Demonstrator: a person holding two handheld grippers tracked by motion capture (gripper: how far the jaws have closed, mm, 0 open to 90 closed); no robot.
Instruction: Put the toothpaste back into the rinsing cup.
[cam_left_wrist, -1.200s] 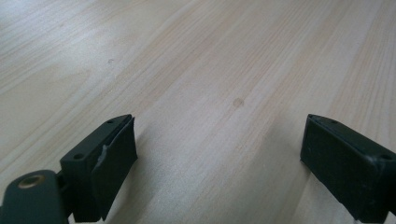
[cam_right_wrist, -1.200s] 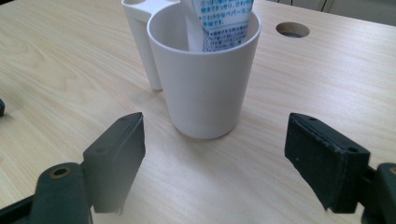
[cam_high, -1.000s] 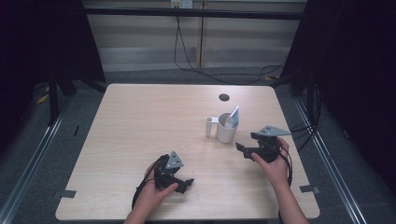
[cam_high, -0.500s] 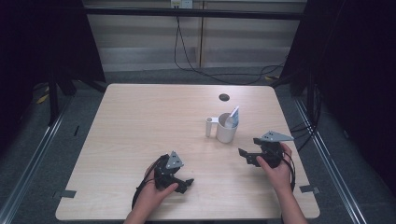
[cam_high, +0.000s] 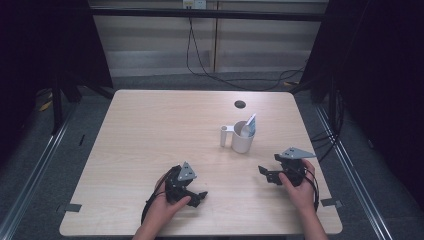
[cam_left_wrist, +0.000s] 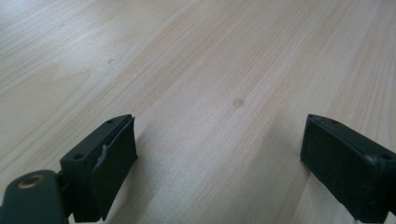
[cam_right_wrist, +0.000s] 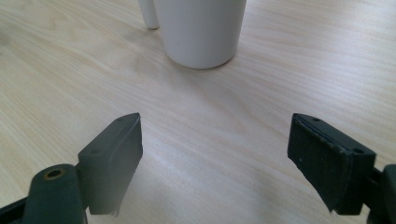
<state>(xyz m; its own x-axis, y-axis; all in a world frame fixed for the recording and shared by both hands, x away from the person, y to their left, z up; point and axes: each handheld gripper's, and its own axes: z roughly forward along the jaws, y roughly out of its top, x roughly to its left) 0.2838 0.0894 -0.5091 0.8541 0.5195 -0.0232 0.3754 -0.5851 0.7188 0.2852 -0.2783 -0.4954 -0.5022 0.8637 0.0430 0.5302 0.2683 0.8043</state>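
**Both hand-held grippers open and empty; mug unheld on counter**

Left hand-held gripper (cam_high: 196, 196): lower centre-left of high view, low over the light wood-grain counter (cam_high: 150, 130), held by the person's left hand (cam_high: 167, 202). In left gripper view its black jaws stand wide apart, w/ bare counter between them. Nothing gripped. Left pad edge looks chipped or frayed.

Right hand-held gripper (cam_high: 264, 173): lower right of high view, held by the person's right hand (cam_high: 296, 187), grey three-cornered plate on top. In right gripper view, jaws spread wide, bare counter between them; nothing gripped. Jaws point toward the mug, well short of it, no contact.

White cylindrical ceramic mug (cam_high: 243, 140): centre-right of high view, upright on the counter, handle toward frame left. In right gripper view (cam_right_wrist: 201, 30) its lower body sits at top centre, above the jaw gap, handle foot at its upper left. Mug is nearer the right gripper than the left.

Pale blue-and-white slim item (cam_high: 250, 125): stands tilted inside the mug, top sticking out above the rim toward upper right. Exact nature: cannot tell.

Small dark round hole or disc (cam_high: 240, 104): on the counter, above the mug in frame, apart from it.

Black cables run along the floor beyond the counter's far edge, top centre of high view.
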